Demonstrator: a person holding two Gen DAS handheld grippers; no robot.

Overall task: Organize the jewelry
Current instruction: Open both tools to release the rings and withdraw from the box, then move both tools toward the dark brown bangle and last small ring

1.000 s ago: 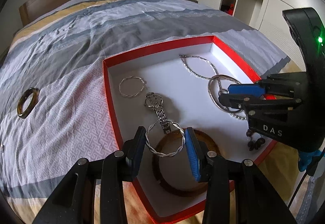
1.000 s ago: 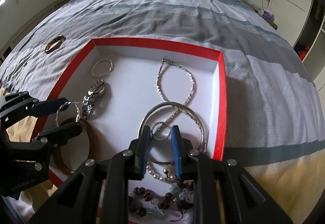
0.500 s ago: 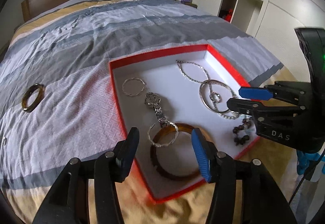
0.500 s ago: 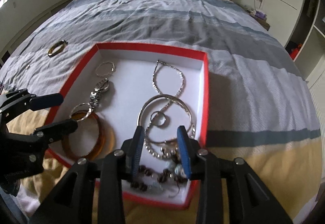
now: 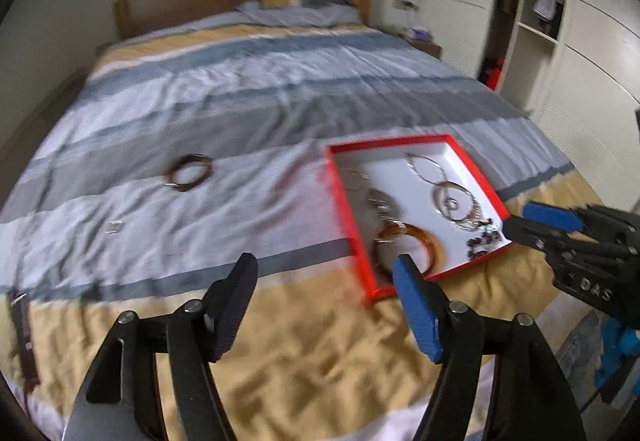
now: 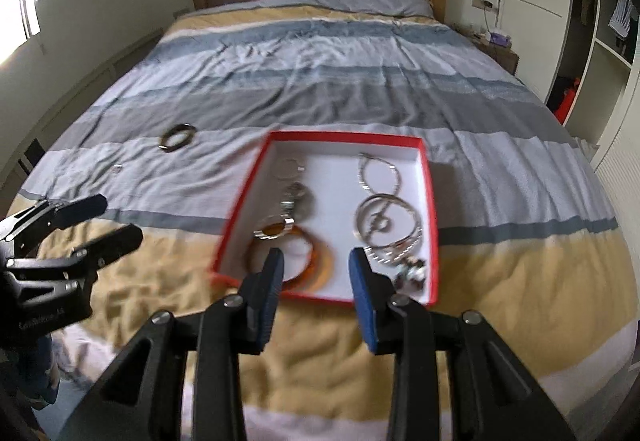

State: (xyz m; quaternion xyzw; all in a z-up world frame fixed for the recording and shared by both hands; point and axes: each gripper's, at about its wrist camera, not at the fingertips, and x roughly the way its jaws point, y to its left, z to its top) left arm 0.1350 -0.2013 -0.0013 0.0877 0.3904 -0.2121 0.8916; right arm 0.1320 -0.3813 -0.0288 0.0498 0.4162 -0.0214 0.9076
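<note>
I have drawn both tongs, left gripper (image 5: 324, 295) and right gripper (image 6: 316, 277), wide open and empty, back from the red box (image 6: 429, 201); the dark bangle (image 6: 178, 137) far left remains uncollected.

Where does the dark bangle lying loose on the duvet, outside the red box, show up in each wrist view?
Left wrist: the bangle lies left of centre on the duvet, well left of the red box.
Right wrist: the bangle sits upper left, apart from the box, beyond the left tongs.
Shared landmark: the red box's left wall.
</note>
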